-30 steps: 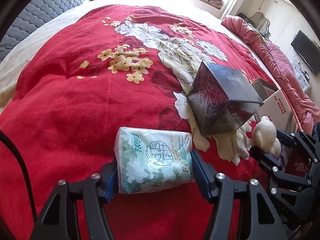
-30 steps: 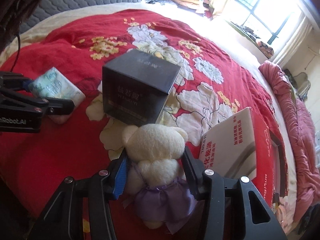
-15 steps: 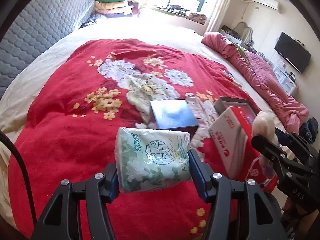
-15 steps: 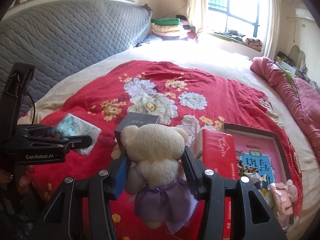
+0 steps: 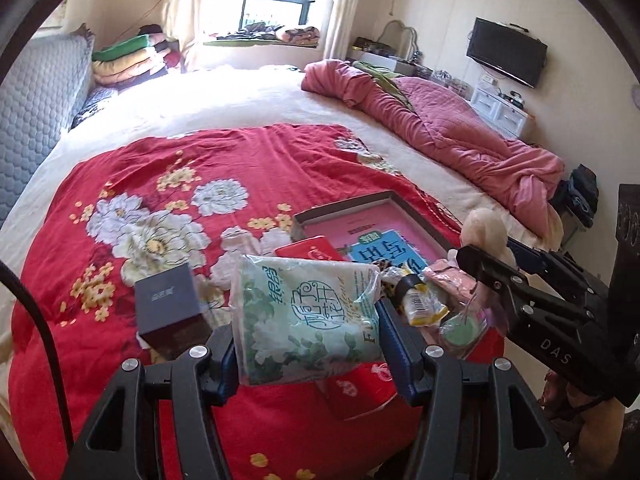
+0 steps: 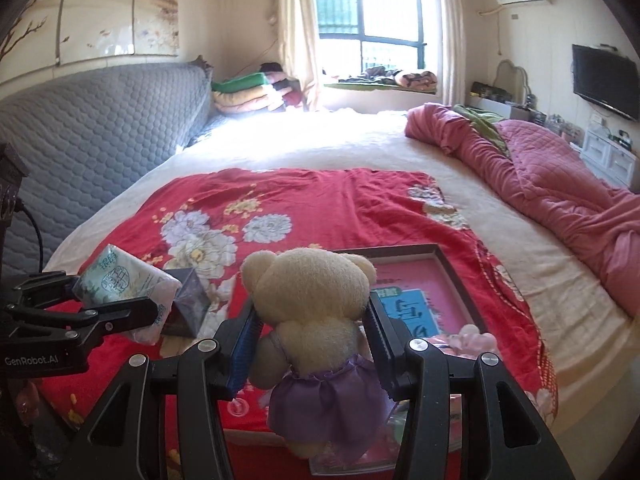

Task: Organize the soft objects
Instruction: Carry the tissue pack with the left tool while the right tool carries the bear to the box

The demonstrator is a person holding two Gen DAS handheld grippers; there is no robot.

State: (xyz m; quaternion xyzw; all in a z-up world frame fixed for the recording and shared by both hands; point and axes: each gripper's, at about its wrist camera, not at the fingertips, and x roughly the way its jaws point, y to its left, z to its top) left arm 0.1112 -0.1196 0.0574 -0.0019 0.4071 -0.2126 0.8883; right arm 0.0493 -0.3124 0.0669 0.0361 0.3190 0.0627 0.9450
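**Both tools loaded above the bed**

The left tool [image 5: 308, 344] is clenched on a tissue pack [image 5: 306, 320], its blue pads pressing the pack's two sides; the pack hangs above the red quilt [image 5: 160, 168]. In the right wrist view the same pack [image 6: 120, 284] shows at 9 o'clock, off the quilt.

The right tool [image 6: 312, 340] grips a bear [image 6: 308, 304] in a purple skirt by the body, head upright above the pads. From the left wrist view the bear [image 5: 486, 228] sits at 3 o'clock.

A dark box [image 5: 168, 304] stands on the quilt at 9 o'clock of the pack. A tray [image 5: 344, 204] with a pink floor lies beyond both tools at 1 o'clock, holding a blue booklet [image 5: 384, 252] and small packets. A pink blanket [image 5: 440, 128] is bunched along the far right of the bed.
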